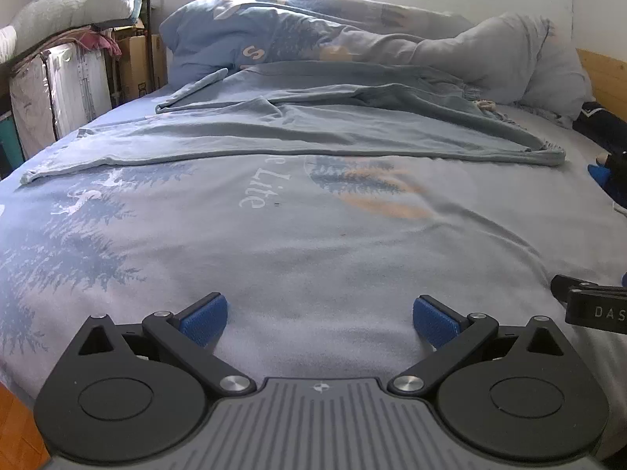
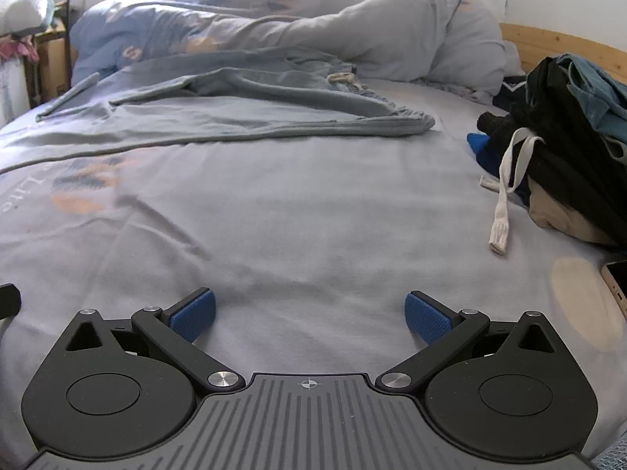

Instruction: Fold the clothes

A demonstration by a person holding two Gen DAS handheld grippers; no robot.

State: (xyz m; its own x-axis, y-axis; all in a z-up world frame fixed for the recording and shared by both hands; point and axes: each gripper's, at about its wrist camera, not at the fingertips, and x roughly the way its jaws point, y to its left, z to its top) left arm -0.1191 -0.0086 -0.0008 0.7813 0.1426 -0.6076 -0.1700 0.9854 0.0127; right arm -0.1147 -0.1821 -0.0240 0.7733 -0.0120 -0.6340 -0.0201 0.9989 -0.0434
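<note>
1. Bedroom setting: a bed covered by a pale blue printed sheet [image 1: 313,243] fills both wrist views, with daylight coming from a window behind it.
2. Grey-blue garment [image 1: 313,125] lies spread across the middle of the bed, wide and mostly flat, its long near hem running left to right. Gathered elastic edge sits at its right end. Folds and creases are visible toward the far side.
3. Same garment in the right wrist view [image 2: 235,117] sits ahead and to the left, well apart from both claws.
4. Left gripper [image 1: 319,323]: jaws spread wide, blue pads [image 1: 203,319] apart, nothing between them. It hovers low over bare sheet near the bed's front edge.
5. Right gripper [image 2: 309,319]: jaws likewise spread wide, blue pads [image 2: 427,317] apart, holding nothing, over bare sheet.
6. Part of the right gripper's black body shows at the right edge of the left wrist view, just beside the left one.
7. Behind the garment, a bunched duvet [image 1: 352,35] of matching print lies against the wall.
8. Right side of the bed: a pile of dark clothes [image 2: 556,149], with a white drawstring [image 2: 505,196] trailing onto the sheet.
9. Wooden bed frame [image 2: 564,47] shows behind that pile.
10. Left of the bed: cardboard boxes [image 1: 137,62] and stacked bedding, partly blurred.
</note>
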